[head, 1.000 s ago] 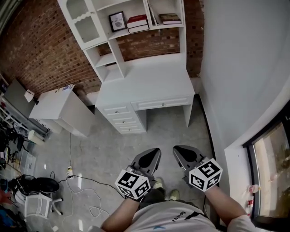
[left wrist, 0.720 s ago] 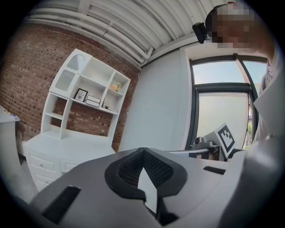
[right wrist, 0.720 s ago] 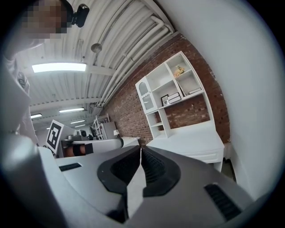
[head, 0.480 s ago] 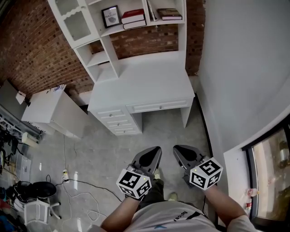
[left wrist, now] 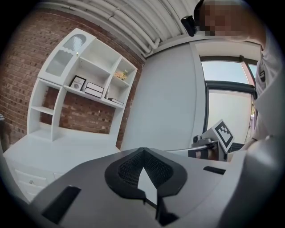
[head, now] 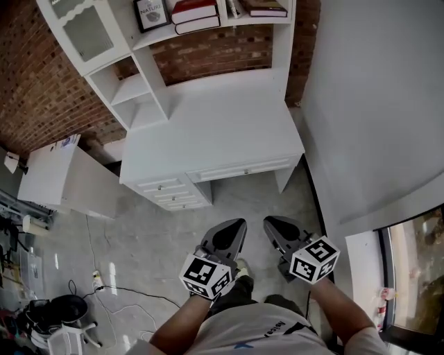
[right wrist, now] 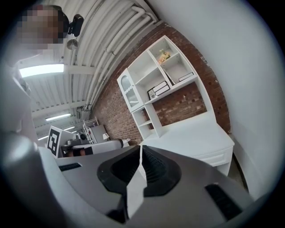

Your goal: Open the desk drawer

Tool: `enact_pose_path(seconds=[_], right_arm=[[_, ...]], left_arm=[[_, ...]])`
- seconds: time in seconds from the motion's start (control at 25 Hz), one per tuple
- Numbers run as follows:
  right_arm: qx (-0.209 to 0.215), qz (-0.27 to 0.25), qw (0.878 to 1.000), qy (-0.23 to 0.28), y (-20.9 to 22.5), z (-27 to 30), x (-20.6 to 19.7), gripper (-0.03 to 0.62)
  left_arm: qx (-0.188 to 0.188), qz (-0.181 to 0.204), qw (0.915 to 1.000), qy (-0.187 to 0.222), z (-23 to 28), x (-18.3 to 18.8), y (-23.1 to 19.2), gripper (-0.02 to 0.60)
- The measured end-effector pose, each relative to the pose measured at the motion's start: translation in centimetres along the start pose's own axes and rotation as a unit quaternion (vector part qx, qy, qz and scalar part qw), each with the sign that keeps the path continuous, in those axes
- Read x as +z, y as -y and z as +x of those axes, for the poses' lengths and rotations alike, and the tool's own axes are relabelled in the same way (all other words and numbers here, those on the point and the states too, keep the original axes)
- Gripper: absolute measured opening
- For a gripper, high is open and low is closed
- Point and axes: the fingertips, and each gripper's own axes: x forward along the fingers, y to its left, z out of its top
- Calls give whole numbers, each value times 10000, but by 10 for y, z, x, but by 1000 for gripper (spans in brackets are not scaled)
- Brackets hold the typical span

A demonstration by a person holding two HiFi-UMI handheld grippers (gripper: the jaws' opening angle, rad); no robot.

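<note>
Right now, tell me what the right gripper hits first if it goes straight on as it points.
Nothing stands before the right gripper until the white desk, probably at its wide drawer; depth is unclear.

Framed print [head: 151,14], upper shelf of white shelf unit [head: 147,73]: dark lettering on a white mat, lower line probably "NATURE"; the rest is too small to read.
Shirt [head: 267,331]: short dark print, illegible.
Left gripper [head: 236,225], right gripper [head: 269,223]: cube faces carry black-and-white square code markers.
</note>
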Motion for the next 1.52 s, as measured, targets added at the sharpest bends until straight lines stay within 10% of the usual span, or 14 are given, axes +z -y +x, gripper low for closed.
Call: enact_pose_path(seconds=[0.8, 1.52], right_arm=[[377, 2699, 9598, -666, 175, 155, -47, 21], [476, 4909, 8584, -1413, 341, 271, -187, 97]], left_arm=[[117, 10, 9998, -189, 126, -17, -132, 11], [1147, -602, 9892, -683, 240, -79, -231, 12]])
